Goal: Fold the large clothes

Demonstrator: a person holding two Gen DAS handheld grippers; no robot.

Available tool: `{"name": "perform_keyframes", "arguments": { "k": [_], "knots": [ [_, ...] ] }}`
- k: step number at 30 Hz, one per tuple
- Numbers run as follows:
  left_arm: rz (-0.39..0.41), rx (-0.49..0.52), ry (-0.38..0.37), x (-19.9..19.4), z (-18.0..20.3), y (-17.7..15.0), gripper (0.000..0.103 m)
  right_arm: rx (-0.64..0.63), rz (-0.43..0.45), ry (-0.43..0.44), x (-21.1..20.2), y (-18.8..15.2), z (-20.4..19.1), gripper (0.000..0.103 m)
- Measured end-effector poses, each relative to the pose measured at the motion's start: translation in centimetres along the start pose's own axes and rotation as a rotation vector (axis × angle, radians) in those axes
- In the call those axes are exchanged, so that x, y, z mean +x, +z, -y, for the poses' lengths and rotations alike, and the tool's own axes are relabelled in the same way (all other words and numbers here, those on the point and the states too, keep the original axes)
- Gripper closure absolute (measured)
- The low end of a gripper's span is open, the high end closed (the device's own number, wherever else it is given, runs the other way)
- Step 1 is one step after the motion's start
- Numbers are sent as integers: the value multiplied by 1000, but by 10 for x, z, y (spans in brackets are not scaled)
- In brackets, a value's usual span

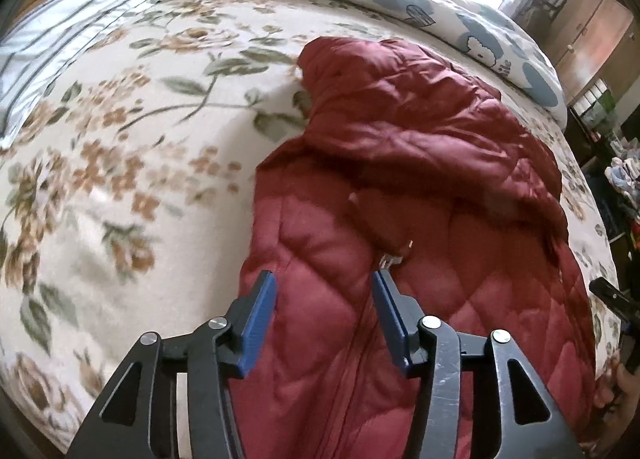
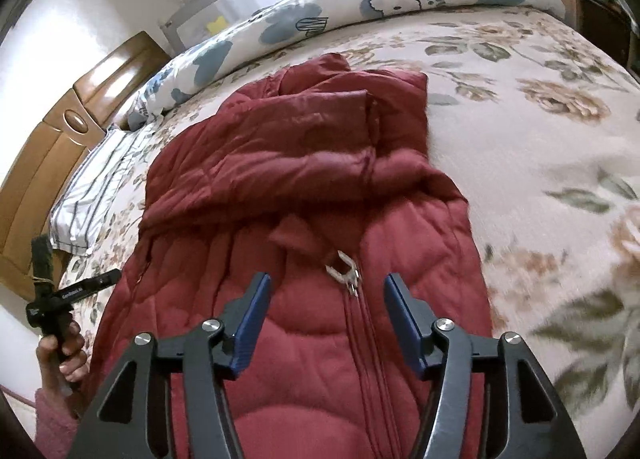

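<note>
Floral bedspread under everything, red quilted jacket spread on it directly below and ahead of both claws. Left gripper jaws parted, empty, above jacket's left front. Right gripper likewise parted, nothing gripped, zipper pull seemingly just ahead between its fingers.

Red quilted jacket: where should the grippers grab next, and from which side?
Judging from its pose, grip the red quilted jacket at its bottom hem corners nearest the grippers, from above at each side of the zipper. Sleeves already lie folded across the chest, so folding hem toward collar looks natural.
</note>
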State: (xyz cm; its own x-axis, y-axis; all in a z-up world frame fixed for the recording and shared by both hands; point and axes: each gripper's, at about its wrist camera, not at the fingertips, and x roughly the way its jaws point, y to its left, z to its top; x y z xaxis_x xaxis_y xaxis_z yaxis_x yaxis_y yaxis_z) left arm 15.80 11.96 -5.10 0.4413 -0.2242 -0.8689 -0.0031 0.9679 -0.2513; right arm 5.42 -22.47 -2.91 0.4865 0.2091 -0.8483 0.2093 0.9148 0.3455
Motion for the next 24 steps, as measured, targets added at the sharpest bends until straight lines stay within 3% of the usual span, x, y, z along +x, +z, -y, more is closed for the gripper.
{"name": "perform_keyframes", "arguments": {
  "k": [7,24],
  "knots": [
    [-1,-37,-27,-21,-17,-29,40,22,8,-32,-29,-26,20,38],
    [-97,-84,-81,-34,-43,-89,32,83,-70,-63,-59,-94,60,35]
  ]
}}
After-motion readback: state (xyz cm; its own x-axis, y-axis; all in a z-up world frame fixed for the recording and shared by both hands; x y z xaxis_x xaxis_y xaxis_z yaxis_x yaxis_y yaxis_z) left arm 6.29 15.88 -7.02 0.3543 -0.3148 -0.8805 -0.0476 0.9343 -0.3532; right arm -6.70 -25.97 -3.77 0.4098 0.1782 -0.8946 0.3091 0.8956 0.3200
